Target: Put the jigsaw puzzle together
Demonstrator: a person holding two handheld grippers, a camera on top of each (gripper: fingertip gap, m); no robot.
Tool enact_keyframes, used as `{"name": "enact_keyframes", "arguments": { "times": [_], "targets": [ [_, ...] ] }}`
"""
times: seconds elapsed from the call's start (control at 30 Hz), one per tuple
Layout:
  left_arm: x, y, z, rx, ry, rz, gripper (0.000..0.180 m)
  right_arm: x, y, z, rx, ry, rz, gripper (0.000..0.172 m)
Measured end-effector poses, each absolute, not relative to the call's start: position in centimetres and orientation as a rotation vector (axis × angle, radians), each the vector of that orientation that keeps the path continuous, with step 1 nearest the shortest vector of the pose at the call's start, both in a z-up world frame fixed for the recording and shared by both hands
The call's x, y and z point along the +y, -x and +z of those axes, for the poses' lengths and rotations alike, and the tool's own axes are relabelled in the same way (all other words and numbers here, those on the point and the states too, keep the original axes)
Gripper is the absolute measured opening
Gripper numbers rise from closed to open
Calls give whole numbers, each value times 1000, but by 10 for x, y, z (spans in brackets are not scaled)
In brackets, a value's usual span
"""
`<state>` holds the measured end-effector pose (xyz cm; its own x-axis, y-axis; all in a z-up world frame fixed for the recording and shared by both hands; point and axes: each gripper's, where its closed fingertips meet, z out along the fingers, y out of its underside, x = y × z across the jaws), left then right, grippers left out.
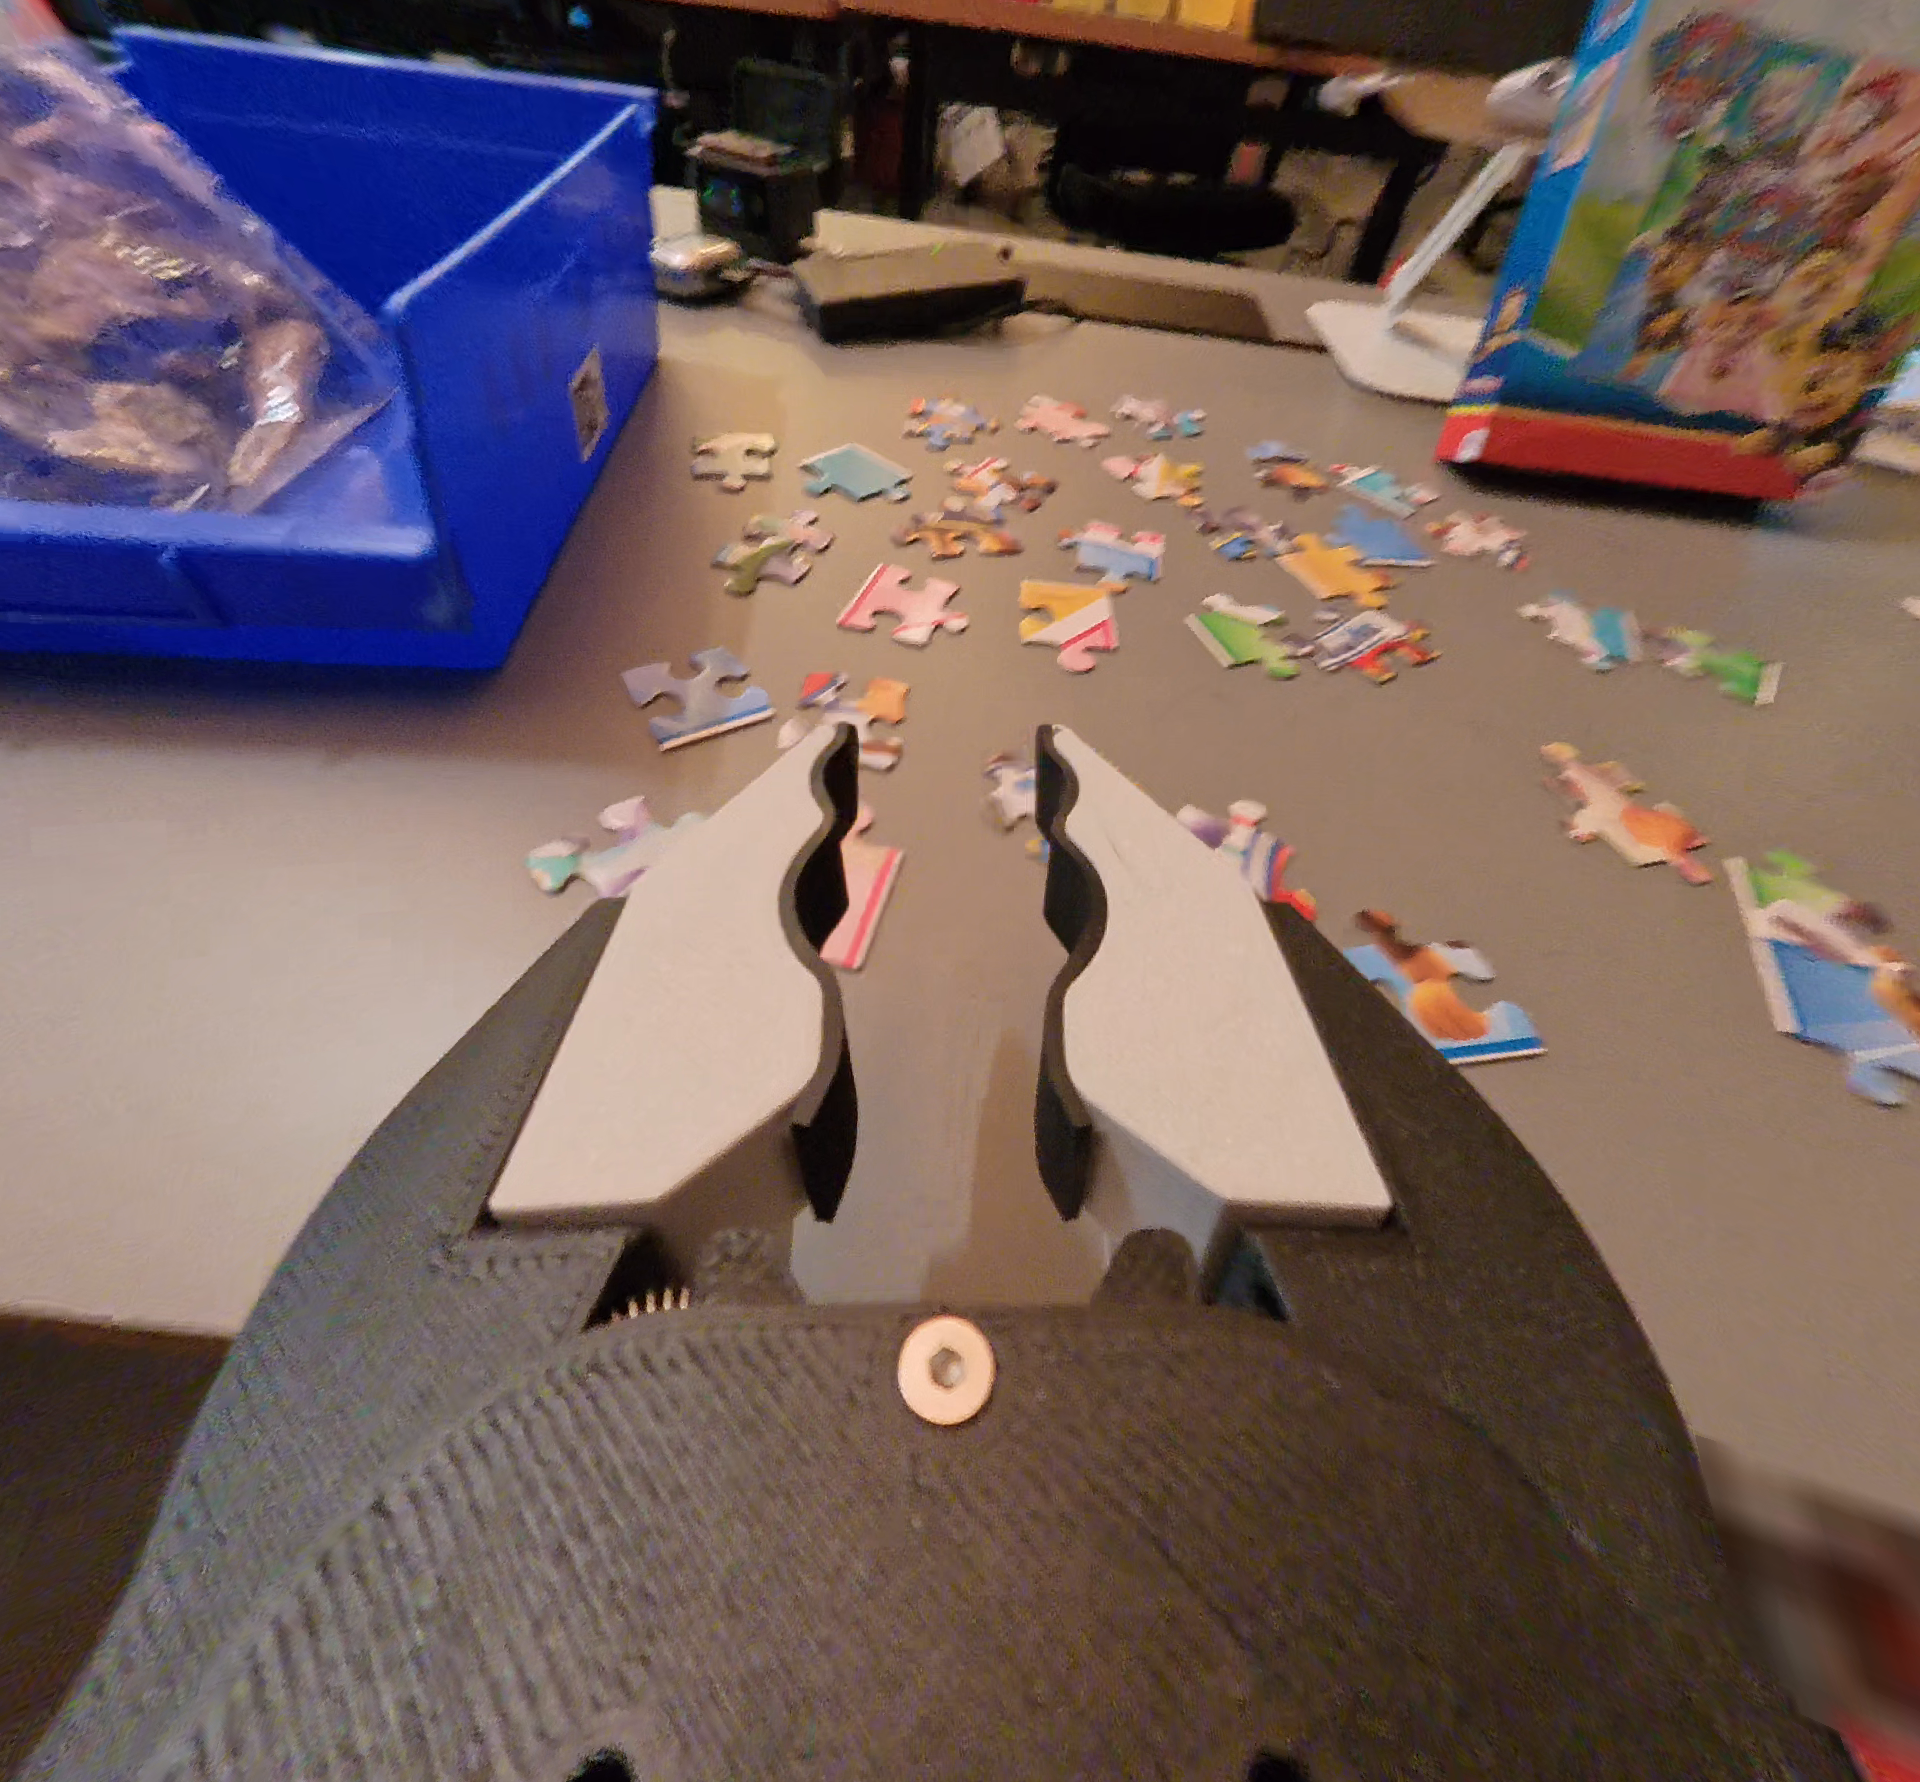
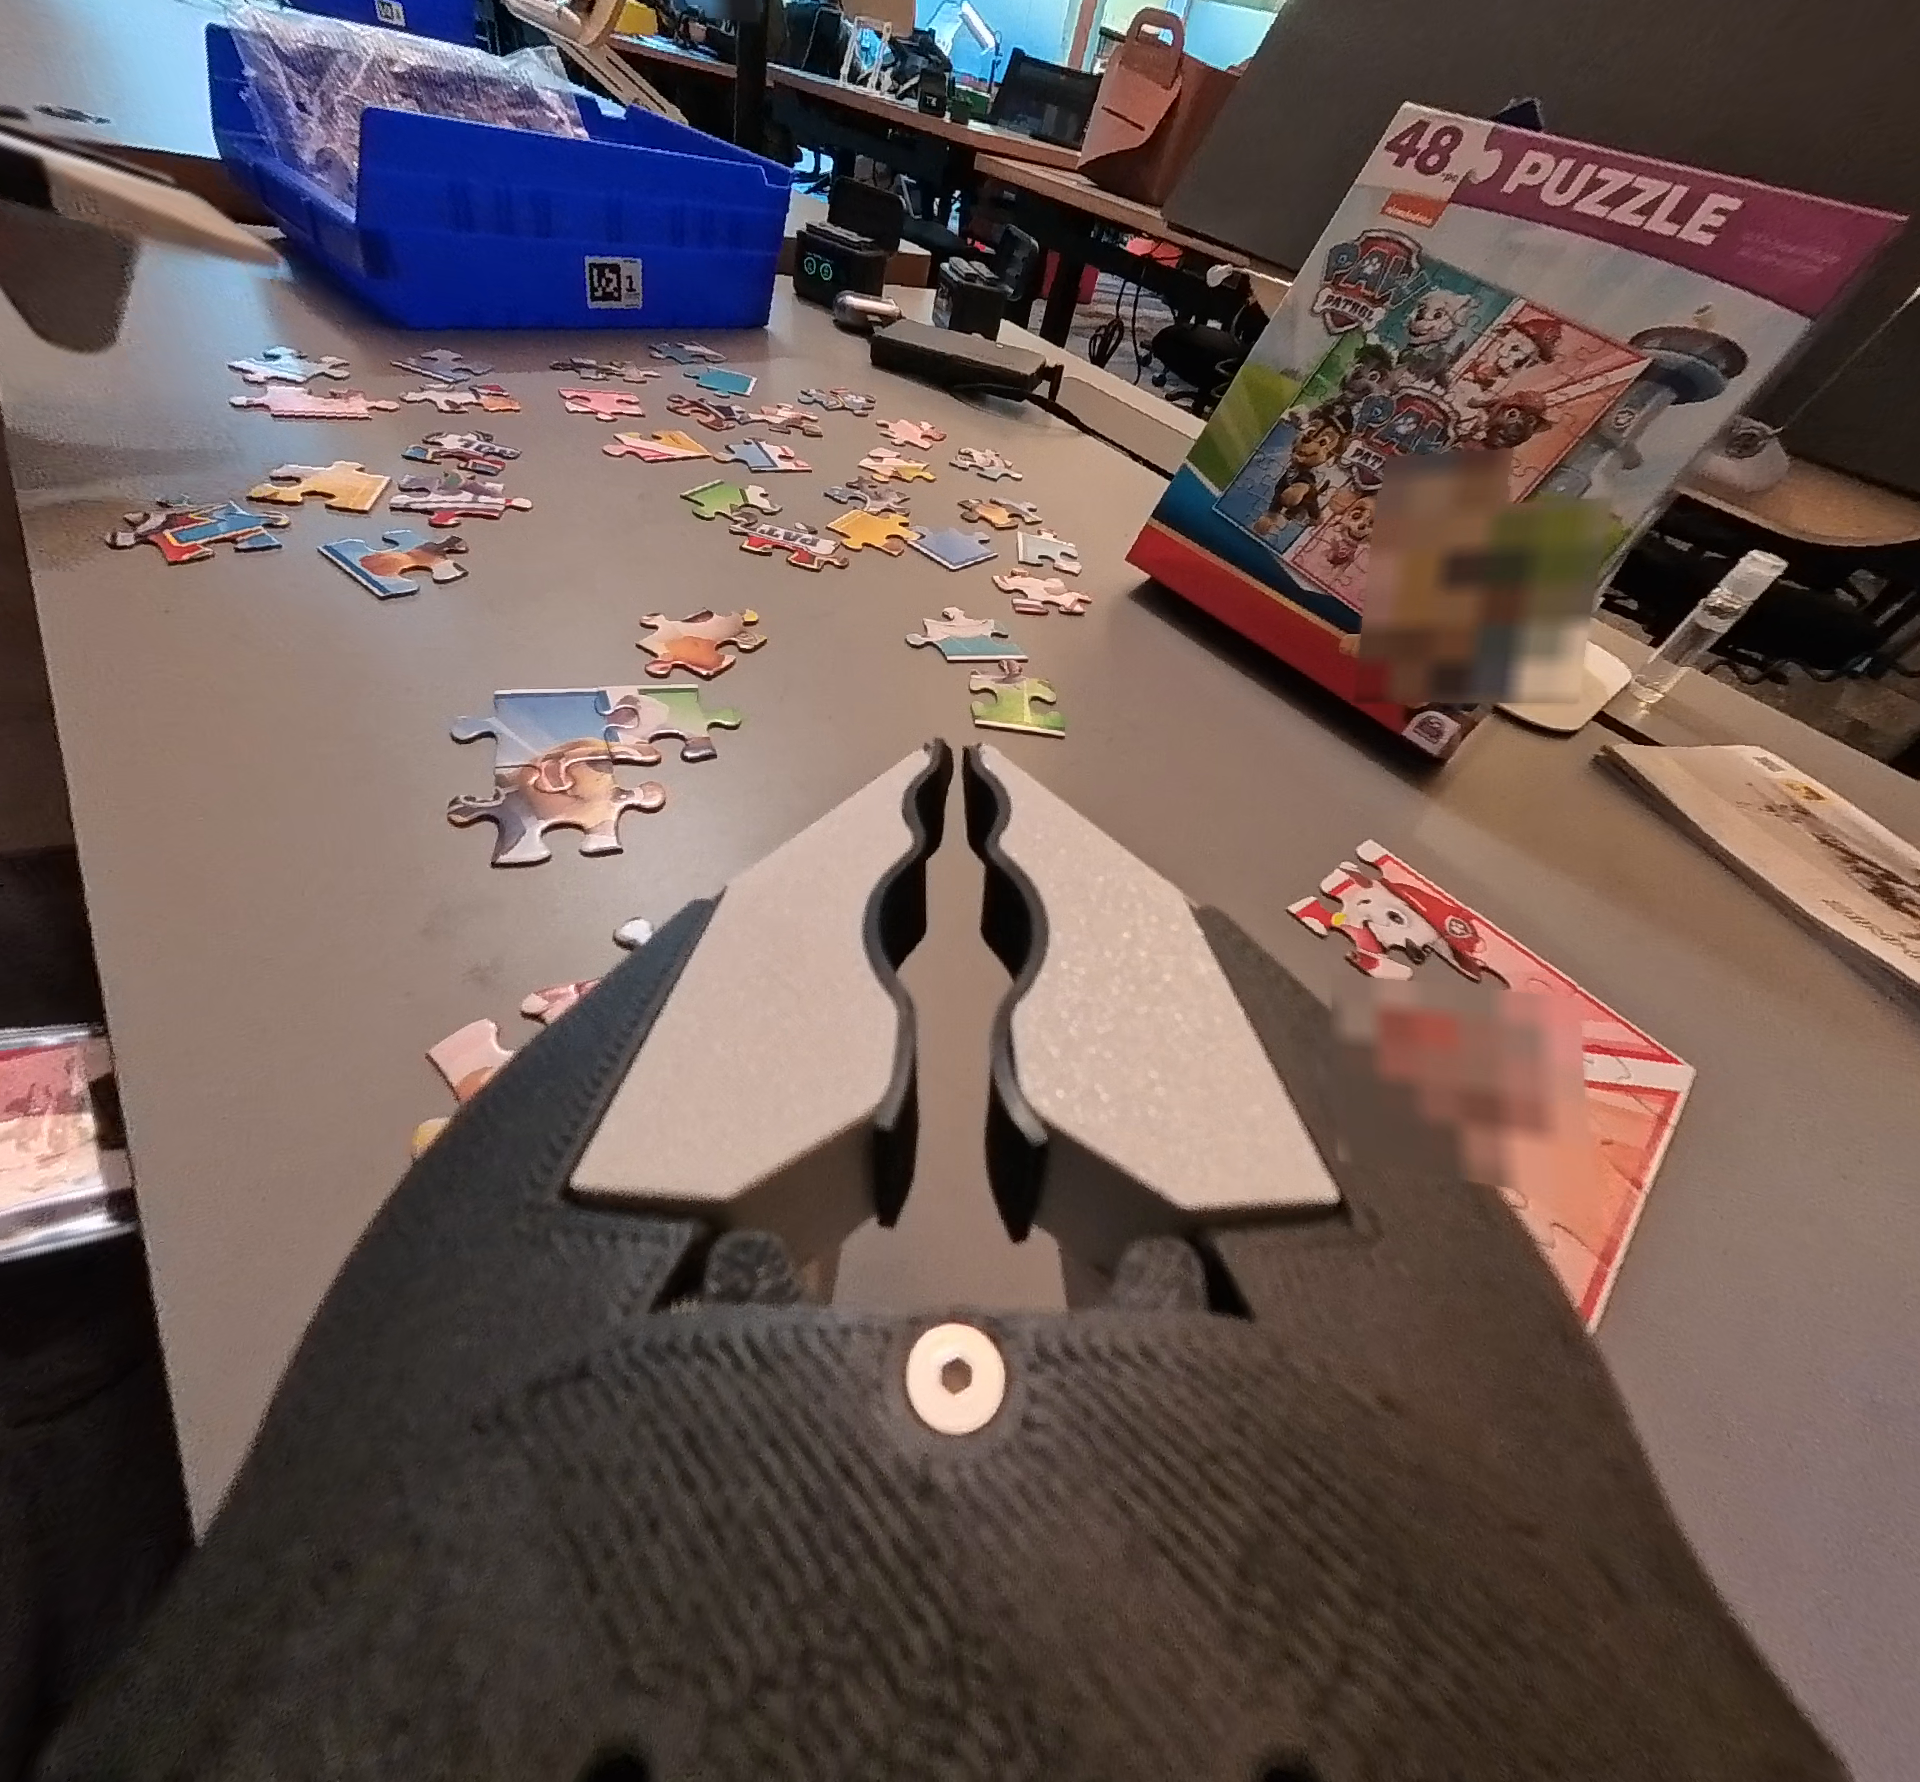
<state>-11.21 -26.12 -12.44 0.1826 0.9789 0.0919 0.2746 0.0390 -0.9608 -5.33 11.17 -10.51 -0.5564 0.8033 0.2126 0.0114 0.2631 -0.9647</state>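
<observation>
Many loose colourful puzzle pieces (image 1: 1070,620) lie scattered on a grey table (image 1: 260,901). My left gripper (image 1: 945,740) is open and empty, low over the near pieces. A pink-striped piece (image 1: 862,891) lies under its left finger, and a small piece (image 1: 1006,787) lies by its right fingertip. My right gripper (image 2: 957,753) is shut with nothing between its pads, above bare table. A joined cluster of pieces (image 2: 561,766) lies to its left and a green piece (image 2: 1018,702) just ahead. A red and pink assembled section (image 2: 1392,922) lies to its right.
A blue bin (image 1: 499,298) with a clear plastic bag (image 1: 135,298) stands at the back left. The puzzle box (image 2: 1507,361) stands upright at the right. A booklet (image 2: 1787,839) lies at the far right. Black devices (image 2: 956,350) sit at the table's back edge. The left gripper's tips are roughly 40 cm from the right gripper's.
</observation>
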Motion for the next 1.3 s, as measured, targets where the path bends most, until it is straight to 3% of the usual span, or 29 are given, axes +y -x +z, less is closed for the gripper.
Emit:
{"name": "enact_keyframes", "arguments": {
  "times": [0.17, 0.43, 0.6, 1.3],
  "targets": [
    [-176, 124, -129, -1137, 1752, 604, 49, 112, 51, -102, -1779, 725, 1375, 1],
    [-69, 174, -161, -934, 2099, 486, 55, 119, 44, -94, -1727, 741, 1447, 1],
    [-64, 197, -187, -1065, 2143, 438, 64, 125, 37, -87, -1680, 763, 1513, 2],
    [-74, 180, -194, -1116, 2211, 366, 66, 124, 38, -89, -1682, 769, 1487, 7]
  ]
}}
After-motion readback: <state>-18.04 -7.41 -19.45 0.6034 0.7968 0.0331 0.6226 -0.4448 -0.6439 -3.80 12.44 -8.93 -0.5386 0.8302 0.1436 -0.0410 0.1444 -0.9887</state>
